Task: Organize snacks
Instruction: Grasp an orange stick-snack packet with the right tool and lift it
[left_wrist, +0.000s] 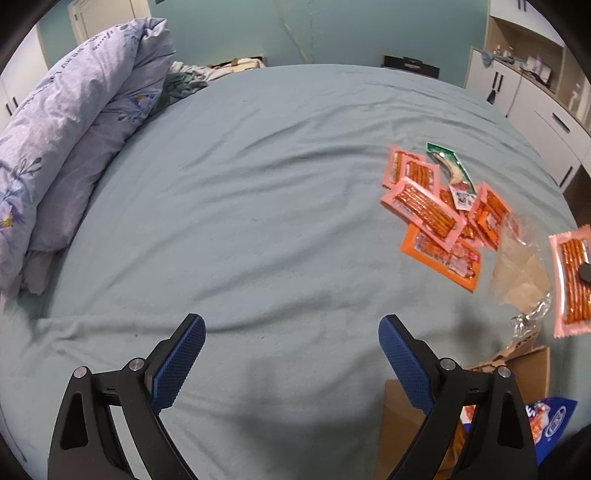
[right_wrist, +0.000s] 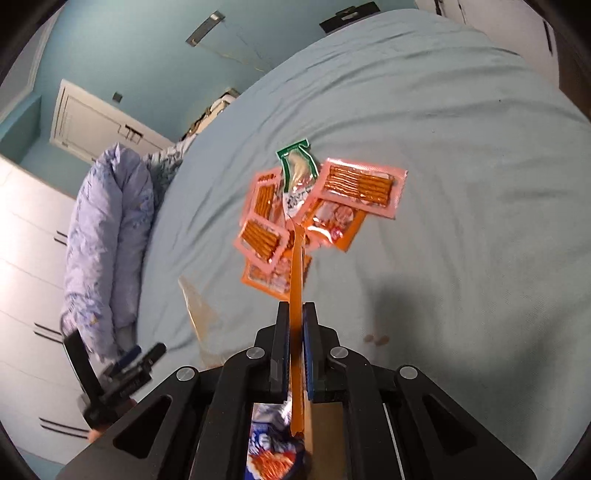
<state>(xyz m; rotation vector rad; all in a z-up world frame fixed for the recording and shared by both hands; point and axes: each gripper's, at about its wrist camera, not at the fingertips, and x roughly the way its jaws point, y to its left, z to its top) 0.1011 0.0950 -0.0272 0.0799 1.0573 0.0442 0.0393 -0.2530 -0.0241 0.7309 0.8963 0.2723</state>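
A big bed (left_wrist: 258, 184) with a wrinkly light blue-green sheet holds everything. On its left side lies a bunched-up purple blanket (left_wrist: 74, 122) with flowers on it. On the right side, a pile of snack packs (left_wrist: 439, 206) lies on the sheet. Most are pink or orange with thin sticks inside, and they lie partly on top of each other. One green pack (left_wrist: 448, 164) lies at the far edge of the pile. Just beside the pile, nearer the front, lies a crinkly clear plastic bag (left_wrist: 521, 273). A brown cardboard box (left_wrist: 399, 421) sits at the front right edge.
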